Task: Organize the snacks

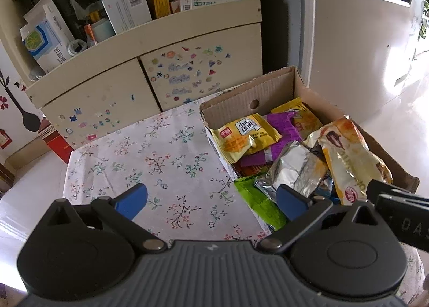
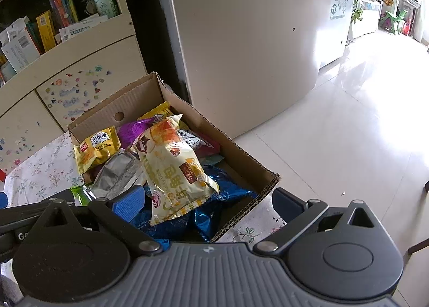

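Left wrist view: the left gripper (image 1: 211,201) is seen low in the frame with its blue-padded fingers (image 1: 132,201) spread wide and nothing between them, above a floral tablecloth (image 1: 161,159). At centre right a cardboard box (image 1: 233,97) is filled with snack packets: a yellow packet (image 1: 245,136) at the upper left of the pile, a purple one (image 1: 284,125) beside it, a silver foil packet (image 1: 292,170) lower down, a green packet (image 1: 261,205) at the near edge, and a large cream bread packet (image 1: 348,156) lying across the right side.

Right wrist view: the right gripper (image 2: 207,203) is likewise held wide apart and empty, close to the near end of the box (image 2: 257,170). The cream packet (image 2: 174,167) is shown resting on top of the pile, over a blue packet (image 2: 230,194). A cabinet (image 2: 88,65) with stickers is seen at upper left, a refrigerator (image 2: 254,38) at upper centre.
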Motion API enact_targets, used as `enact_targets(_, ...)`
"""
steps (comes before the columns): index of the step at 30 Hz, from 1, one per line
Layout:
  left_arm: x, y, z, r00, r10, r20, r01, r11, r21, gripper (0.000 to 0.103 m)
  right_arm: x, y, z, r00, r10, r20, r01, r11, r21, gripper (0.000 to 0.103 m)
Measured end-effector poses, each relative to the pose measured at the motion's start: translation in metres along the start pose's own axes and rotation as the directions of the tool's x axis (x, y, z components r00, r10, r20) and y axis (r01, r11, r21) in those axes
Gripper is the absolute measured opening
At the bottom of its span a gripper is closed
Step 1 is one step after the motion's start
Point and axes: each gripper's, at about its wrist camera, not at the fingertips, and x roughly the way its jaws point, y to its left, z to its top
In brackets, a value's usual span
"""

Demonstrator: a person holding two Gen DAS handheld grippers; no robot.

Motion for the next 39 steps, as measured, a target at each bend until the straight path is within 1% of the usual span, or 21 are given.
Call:
enact_targets(12, 0.003, 0.000, 0.003, 1.000, 0.026, -0.002, -0.026, 1.000, 0.015, 0.101, 0.004, 0.004, 0.001, 1.000, -0.008, -0.008, 0.008, 1.000, 0.005, 0.103)
enact_targets(17, 0.008, 0.004, 0.003, 1.000, 0.000, -0.024, 0.000, 1.000, -0.014, 0.101, 0.005, 0.006, 0.001, 1.000, -0.011, -0.008, 0.011, 1.000, 0.006, 0.103)
enact_targets(22, 0.009, 0.005, 0.000, 1.000, -0.001, -0.028, 0.001, 1.000, -0.003, 0.100, 0.006, 0.009, 0.001, 1.000, -0.015, -0.008, 0.015, 1.000, -0.003, 0.103)
enact_targets(29, 0.009, 0.017, -0.003, 0.999, -0.017, -0.034, 0.016, 1.000, -0.022, 0.099, 0.006, 0.014, -0.002, 1.000, 0.015, -0.019, -0.015, 1.000, 0.004, 0.103)
enact_targets(32, 0.008, 0.024, -0.005, 0.999, -0.032, -0.038, 0.030, 0.999, -0.036, 0.097, 0.004, 0.019, -0.003, 1.000, 0.016, -0.015, -0.016, 1.000, -0.014, 0.103)
enact_targets(36, 0.004, 0.029, -0.009, 0.999, -0.024, -0.024, 0.024, 0.999, -0.025, 0.097, -0.002, 0.026, -0.005, 1.000, 0.014, -0.003, -0.014, 0.999, -0.044, 0.103)
enact_targets(39, 0.000, 0.036, -0.010, 0.999, -0.032, -0.021, 0.031, 0.999, -0.029, 0.097, -0.006, 0.029, -0.007, 1.000, 0.020, -0.003, -0.020, 0.998, -0.054, 0.103)
